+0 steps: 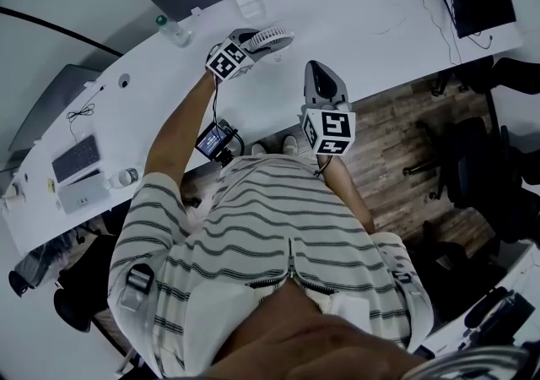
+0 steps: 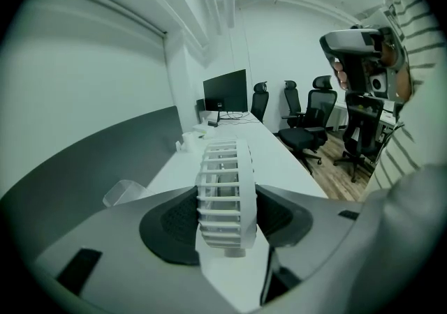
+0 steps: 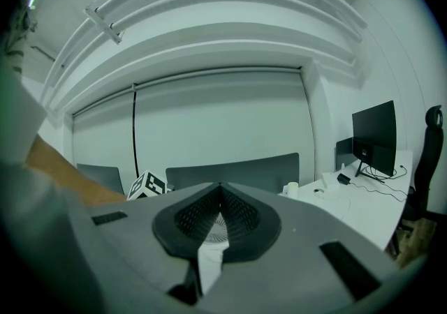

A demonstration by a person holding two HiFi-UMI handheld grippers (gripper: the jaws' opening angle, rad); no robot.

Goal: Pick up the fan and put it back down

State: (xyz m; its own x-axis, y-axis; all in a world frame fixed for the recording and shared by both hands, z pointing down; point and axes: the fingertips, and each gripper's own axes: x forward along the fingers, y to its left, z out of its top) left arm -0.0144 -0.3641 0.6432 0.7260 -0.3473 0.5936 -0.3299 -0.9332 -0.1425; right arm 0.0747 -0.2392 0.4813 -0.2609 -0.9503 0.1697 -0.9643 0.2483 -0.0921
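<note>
The right gripper was nearest the body, at the front edge of the desk, pointing roughly level. Its jaws were closed together with nothing between them. The left gripper reached further out and angled downward. Its jaws were set wide and clamped on the white fan, one pad against each face of the grille. The fan stood edge-on over the white desk; contact with the surface could not be confirmed. A monitor stood at the far end.
</note>
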